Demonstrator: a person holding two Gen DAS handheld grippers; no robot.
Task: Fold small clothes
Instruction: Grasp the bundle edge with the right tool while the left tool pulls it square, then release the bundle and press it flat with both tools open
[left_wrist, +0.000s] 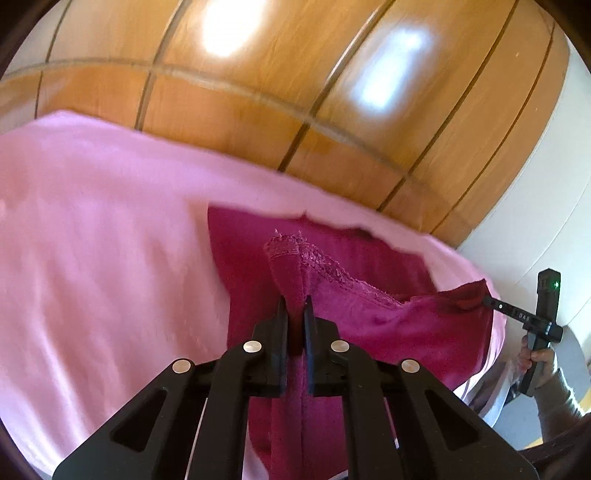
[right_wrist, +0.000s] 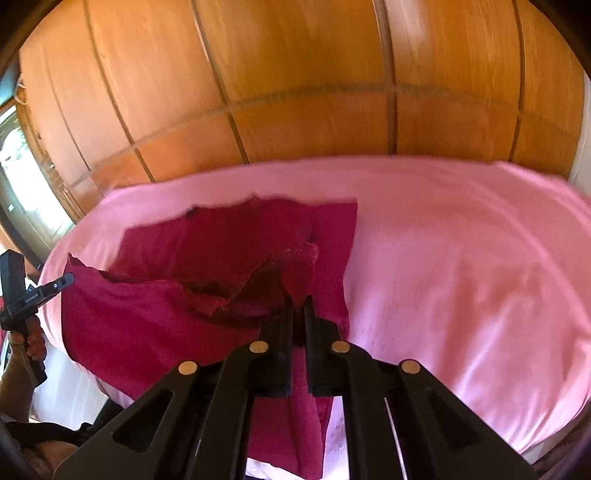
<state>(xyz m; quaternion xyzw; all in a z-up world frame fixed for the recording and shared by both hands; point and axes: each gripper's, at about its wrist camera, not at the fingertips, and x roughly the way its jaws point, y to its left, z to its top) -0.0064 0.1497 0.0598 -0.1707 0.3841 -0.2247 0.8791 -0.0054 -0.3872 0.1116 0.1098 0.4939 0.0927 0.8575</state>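
Observation:
A dark pink garment (left_wrist: 373, 325) lies partly lifted off a pink bed sheet (left_wrist: 92, 266). In the left wrist view my left gripper (left_wrist: 295, 308) is shut on a bunched edge of it, near a stitched hem. Far right in that view, my right gripper (left_wrist: 484, 301) pinches another corner of the cloth, with a hand (left_wrist: 537, 360) on its handle. In the right wrist view the right gripper (right_wrist: 299, 308) is shut on a fold of the garment (right_wrist: 159, 325). The left gripper (right_wrist: 69, 277) grips the raised corner at the far left. The cloth sags between the two grips.
The pink sheet (right_wrist: 461, 258) covers a bed and stretches wide beside the garment. Behind the bed stands a wooden panelled wardrobe (left_wrist: 258, 110), also in the right wrist view (right_wrist: 295, 92). A white wall (left_wrist: 546, 221) is at the right, a bright window (right_wrist: 22, 177) at the left.

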